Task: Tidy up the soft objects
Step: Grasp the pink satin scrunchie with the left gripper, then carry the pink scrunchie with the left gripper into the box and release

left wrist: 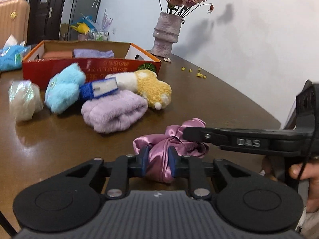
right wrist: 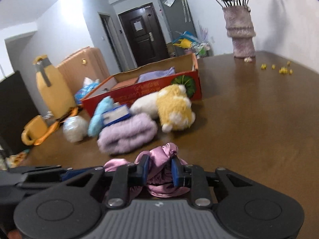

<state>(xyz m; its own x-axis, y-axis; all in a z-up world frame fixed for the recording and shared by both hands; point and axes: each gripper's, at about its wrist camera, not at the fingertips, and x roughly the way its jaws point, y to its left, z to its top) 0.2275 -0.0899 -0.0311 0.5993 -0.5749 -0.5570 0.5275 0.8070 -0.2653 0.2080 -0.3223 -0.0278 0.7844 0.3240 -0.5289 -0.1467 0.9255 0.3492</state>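
Right between the blue pads of my left gripper [left wrist: 158,164] sits one end of the pink satin cloth [left wrist: 159,155], and the pads press into it from both sides, so that tong is clenched on the fabric. My right gripper [right wrist: 159,169] has the other end of the same cloth [right wrist: 159,159] bunched between its pads, likewise clamped. In the left wrist view the right tong comes in from the right, crossing ahead of my left fingertips, so the two grips lie close together and the cloth's long axis runs roughly across the left gripper's pointing line, from its pads off to the right. The bundle rests on the brown table [left wrist: 229,99] just under both tools. The cardboard box [left wrist: 91,63], where a folded lilac towel [left wrist: 93,53] already lies, stands well ahead of both tongs and to the left, beyond the lavender fluffy roll [left wrist: 113,111], the blue plush [left wrist: 63,89] and the yellow plush toy [left wrist: 153,87]. I judge the left hand nearer the box, so the carry should lead with that side.
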